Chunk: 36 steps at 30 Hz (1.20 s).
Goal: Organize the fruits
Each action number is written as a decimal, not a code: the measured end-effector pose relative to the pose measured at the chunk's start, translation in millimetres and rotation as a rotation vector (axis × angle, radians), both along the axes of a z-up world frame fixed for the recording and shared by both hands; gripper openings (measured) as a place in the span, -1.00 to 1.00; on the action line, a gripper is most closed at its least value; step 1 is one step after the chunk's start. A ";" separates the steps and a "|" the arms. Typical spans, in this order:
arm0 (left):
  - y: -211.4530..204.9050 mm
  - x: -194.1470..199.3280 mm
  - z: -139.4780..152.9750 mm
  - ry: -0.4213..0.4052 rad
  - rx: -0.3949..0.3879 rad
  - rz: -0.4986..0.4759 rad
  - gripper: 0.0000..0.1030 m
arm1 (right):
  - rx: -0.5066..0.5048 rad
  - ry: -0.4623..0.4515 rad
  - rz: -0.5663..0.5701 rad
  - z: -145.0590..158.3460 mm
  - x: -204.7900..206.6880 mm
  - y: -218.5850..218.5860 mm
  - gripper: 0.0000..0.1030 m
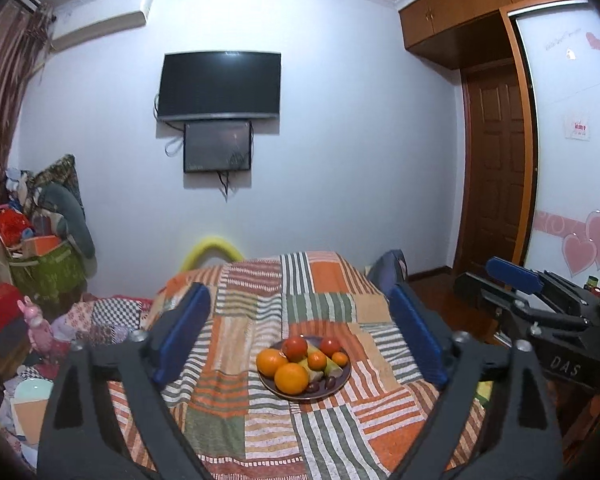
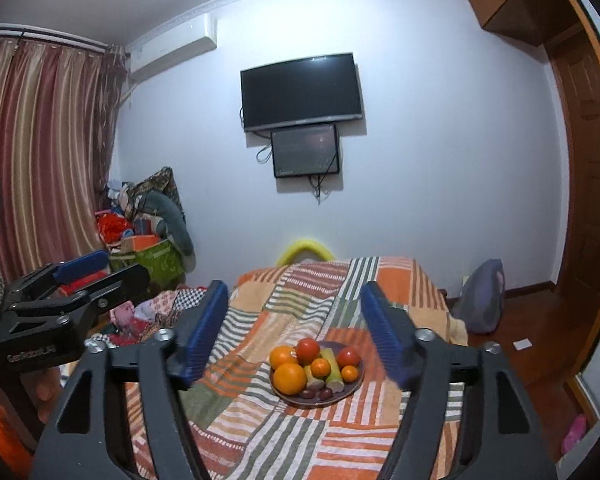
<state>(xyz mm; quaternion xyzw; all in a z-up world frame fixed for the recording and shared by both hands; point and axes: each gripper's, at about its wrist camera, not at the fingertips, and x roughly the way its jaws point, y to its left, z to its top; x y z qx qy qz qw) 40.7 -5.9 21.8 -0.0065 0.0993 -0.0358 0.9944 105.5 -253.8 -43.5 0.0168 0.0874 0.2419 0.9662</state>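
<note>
A dark plate (image 1: 342,380) (image 2: 354,388) of fruit sits on the patchwork-covered table (image 1: 260,432) (image 2: 260,428). It holds two large oranges (image 1: 291,378) (image 2: 289,378), two red tomatoes (image 1: 295,347) (image 2: 308,350), small tangerines (image 1: 317,361) (image 2: 321,367), pale green stalk pieces (image 2: 334,376) and dark dates (image 2: 326,393). My left gripper (image 1: 300,328) is open and empty, held above and before the plate. My right gripper (image 2: 294,330) is open and empty, likewise short of the plate. Each gripper shows at the edge of the other's view: the right one (image 1: 516,280) and the left one (image 2: 84,268).
Piled bags and toys (image 1: 40,248) (image 2: 148,236) stand at the left by the curtain (image 2: 40,152). A TV (image 1: 220,84) hangs on the far wall. A wooden door and wardrobe (image 1: 496,160) are on the right. A grey bag (image 2: 482,296) lies on the floor.
</note>
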 end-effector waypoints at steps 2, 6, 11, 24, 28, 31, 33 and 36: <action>0.0 -5.1 1.2 -0.010 0.001 0.001 0.90 | -0.001 -0.013 -0.011 0.5 -2.5 0.2 0.52; -1.0 -12.5 2.9 -0.015 0.000 0.006 0.96 | 0.008 -0.031 -0.032 1.5 -8.6 -0.8 0.75; -0.2 -14.1 0.6 -0.010 -0.012 0.005 1.00 | 0.016 -0.043 -0.067 -1.4 -15.4 -2.7 1.00; 1.0 -15.7 -3.1 -0.008 -0.011 0.013 1.00 | -0.001 -0.042 -0.065 -3.2 -22.2 -1.6 1.00; 0.2 -15.4 -3.1 -0.010 -0.006 0.016 1.00 | -0.001 -0.041 -0.065 -2.7 -22.1 -1.6 1.00; -0.1 -14.8 -3.3 -0.008 -0.007 0.014 1.00 | -0.001 -0.040 -0.066 -2.9 -22.0 -2.2 1.00; -0.2 -15.0 -3.6 -0.009 -0.007 0.014 1.00 | 0.000 -0.040 -0.068 -2.4 -23.1 -3.0 1.00; -0.6 -15.4 -3.9 -0.010 -0.006 0.014 1.00 | 0.001 -0.039 -0.068 -1.7 -23.8 -3.8 1.00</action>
